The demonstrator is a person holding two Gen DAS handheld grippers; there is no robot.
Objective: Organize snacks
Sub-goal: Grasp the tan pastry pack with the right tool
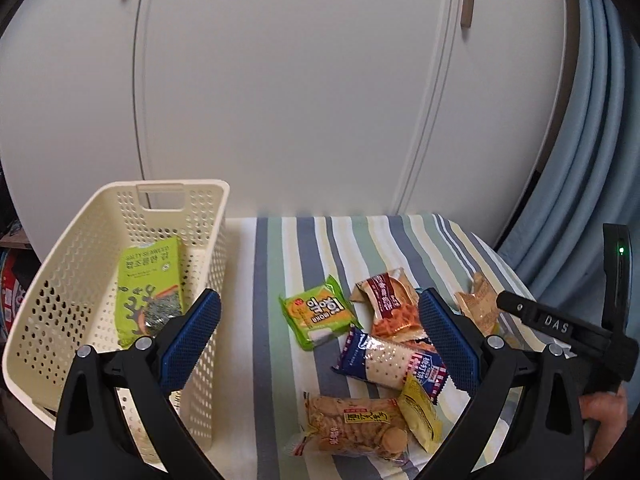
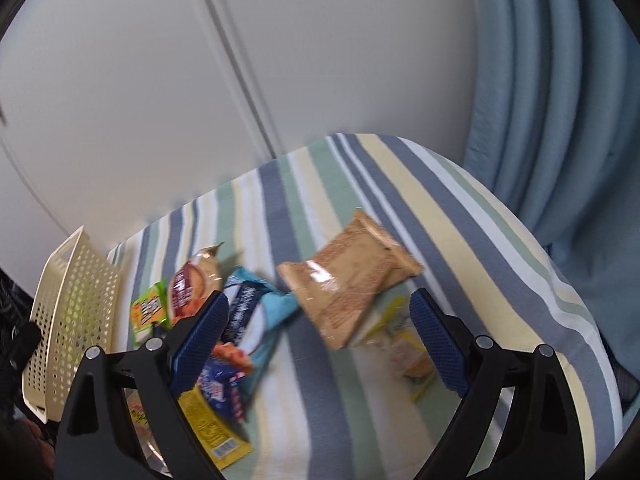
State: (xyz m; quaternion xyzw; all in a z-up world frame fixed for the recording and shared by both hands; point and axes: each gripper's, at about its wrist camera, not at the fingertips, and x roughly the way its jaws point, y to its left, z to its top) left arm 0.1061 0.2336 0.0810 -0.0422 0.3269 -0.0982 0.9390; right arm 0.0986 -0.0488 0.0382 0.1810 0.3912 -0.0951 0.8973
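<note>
A cream perforated basket (image 1: 80, 256) stands at the left with a green seaweed packet (image 1: 150, 280) lying inside. Loose snack packets lie on the striped cloth (image 1: 312, 240): a green packet (image 1: 318, 314), a red-brown one (image 1: 390, 304), a blue-white cracker pack (image 1: 394, 362), a yellow sachet (image 1: 420, 412) and a clear bag of biscuits (image 1: 352, 420). My left gripper (image 1: 320, 336) hangs open above them, holding nothing. My right gripper (image 2: 320, 340) is open too, over a brown wafer packet (image 2: 348, 276) and a yellow packet (image 2: 404, 344). Its body (image 1: 560, 328) shows at the right of the left wrist view.
White cabinet doors (image 1: 280, 80) stand behind the table. A light blue curtain (image 2: 552, 80) hangs at the right. The cloth's right edge (image 2: 580, 320) drops off near the curtain. A hand (image 1: 604, 412) holds the right gripper. The basket (image 2: 68, 308) sits at the far left of the right wrist view.
</note>
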